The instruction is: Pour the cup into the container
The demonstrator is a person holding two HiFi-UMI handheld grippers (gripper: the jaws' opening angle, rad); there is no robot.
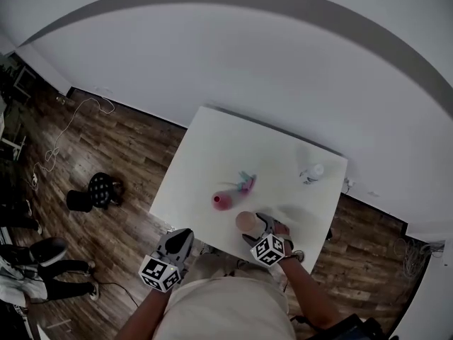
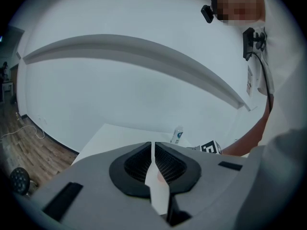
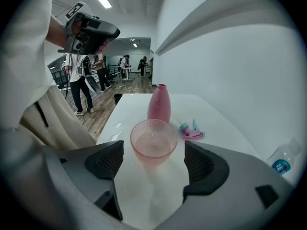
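Note:
A clear pink cup (image 3: 153, 140) stands upright on the white table (image 3: 211, 123), with what looks like a little liquid in it. My right gripper (image 3: 152, 152) is open, a jaw on each side of the cup and neither pad touching it. Just beyond the cup stands a pink vase (image 3: 159, 104). In the head view the cup (image 1: 246, 222) is near the table's front edge with the vase (image 1: 221, 201) to its left. My left gripper (image 1: 178, 238) hangs off the front edge, shut and empty, its jaws (image 2: 153, 152) closed to a thin slit.
A small pink and teal object (image 3: 193, 131) lies right of the vase. A clear water bottle (image 1: 312, 171) stands at the table's far right corner. On the wooden floor to the left are a black stool (image 1: 101, 188) and cables. Several people stand in the background.

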